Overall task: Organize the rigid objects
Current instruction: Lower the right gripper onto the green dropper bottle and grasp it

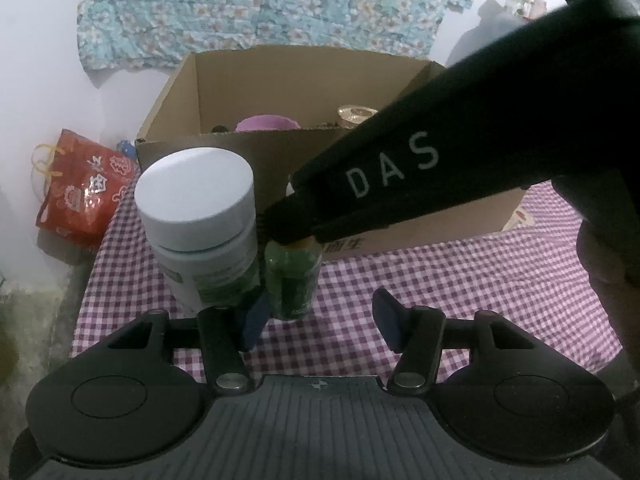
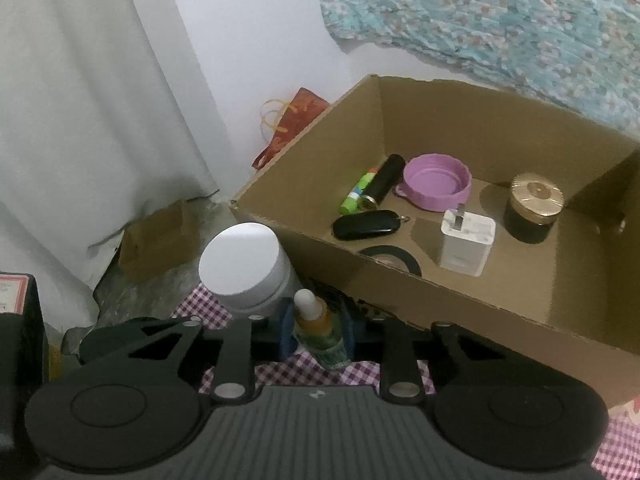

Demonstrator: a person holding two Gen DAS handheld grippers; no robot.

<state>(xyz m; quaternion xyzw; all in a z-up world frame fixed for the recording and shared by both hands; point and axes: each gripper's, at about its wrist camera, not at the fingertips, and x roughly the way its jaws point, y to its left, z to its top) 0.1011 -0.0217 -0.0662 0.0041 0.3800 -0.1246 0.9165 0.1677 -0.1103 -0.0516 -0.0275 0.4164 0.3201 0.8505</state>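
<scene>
Right wrist view: the right hand-held gripper (image 2: 318, 330) pinches a small green glass dropper bottle (image 2: 326, 340) with a white nozzle cap, its blue pads (image 2: 286, 330) pressed against either side of the bottle's body. The bottle stands upright on the purple-and-white checked cloth (image 2: 280, 368) that covers the counter. Just beside it, to the left, stands a large white plastic jar with a flat white lid (image 2: 244, 264).

Behind both lies an open brown cardboard box (image 2: 460, 128). It contains a purple ribbed plastic lid (image 2: 436, 184), a white wall charger (image 2: 466, 242), a dark round jar with a gold lid (image 2: 534, 206), a black cylindrical tube (image 2: 382, 182), a green marker (image 2: 356, 196), a black oval key fob (image 2: 366, 226) and a roll of black tape (image 2: 394, 258).

Left wrist view: the left hand-held gripper (image 1: 320, 324) hovers with its fingers spread apart and nothing between them; its left pad (image 1: 254, 320) sits near the base of the green bottle (image 1: 294, 280) and the white jar (image 1: 200, 216). The right gripper's black body, marked "DAS" (image 1: 392, 168), reaches down onto the bottle's top. A red patterned gift bag (image 1: 80, 188) stands left of the counter, and a teal floral fabric (image 1: 260, 4) hangs behind the box.
</scene>
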